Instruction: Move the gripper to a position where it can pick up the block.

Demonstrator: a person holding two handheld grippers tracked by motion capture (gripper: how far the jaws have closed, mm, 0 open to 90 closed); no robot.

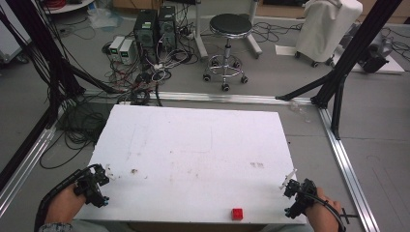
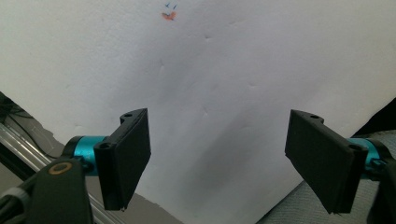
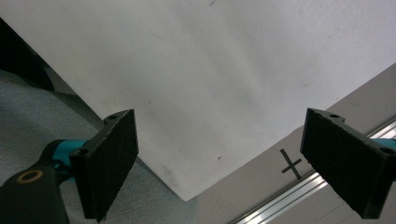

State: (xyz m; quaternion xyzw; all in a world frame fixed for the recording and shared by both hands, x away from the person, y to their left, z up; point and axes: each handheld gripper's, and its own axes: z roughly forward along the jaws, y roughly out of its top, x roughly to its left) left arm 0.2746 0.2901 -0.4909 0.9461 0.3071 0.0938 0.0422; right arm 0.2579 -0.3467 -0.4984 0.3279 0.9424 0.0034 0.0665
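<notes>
A flat white rectangular tabletop [image 1: 193, 154], lightly scuffed and stained, takes up the middle of the high view, with a small red cube-shaped block [image 1: 237, 213] sitting on it close to the near edge, right of centre. The left gripper [image 1: 99, 181], a black two-jaw tool with teal fittings held in the person's left hand [image 1: 65, 205], hovers at the near left corner of the tabletop, well apart from the red block. The right gripper [image 1: 290, 183], of the same build and held in the right hand [image 1: 321, 215], sits at the near right corner, nearer to the block but not touching it. In the left gripper view, the left gripper [image 2: 217, 154] has its two black jaws spread wide with nothing between them, only bare white surface below, and a small orange and blue mark [image 2: 169, 13] lies on the surface farther ahead. In the right gripper view, the right gripper [image 3: 219, 158] is likewise spread wide and holding nothing, its jaws straddling the tabletop's corner, with grey floor, a black cross mark [image 3: 292, 164] and a silver aluminium rail [image 3: 289, 193] beyond the edge. Past the far edge of the table stand a black round stool on castors [image 1: 228, 43], black computer towers [image 1: 155, 26] amid tangled cables, and a white draped object [image 1: 328, 26].
</notes>
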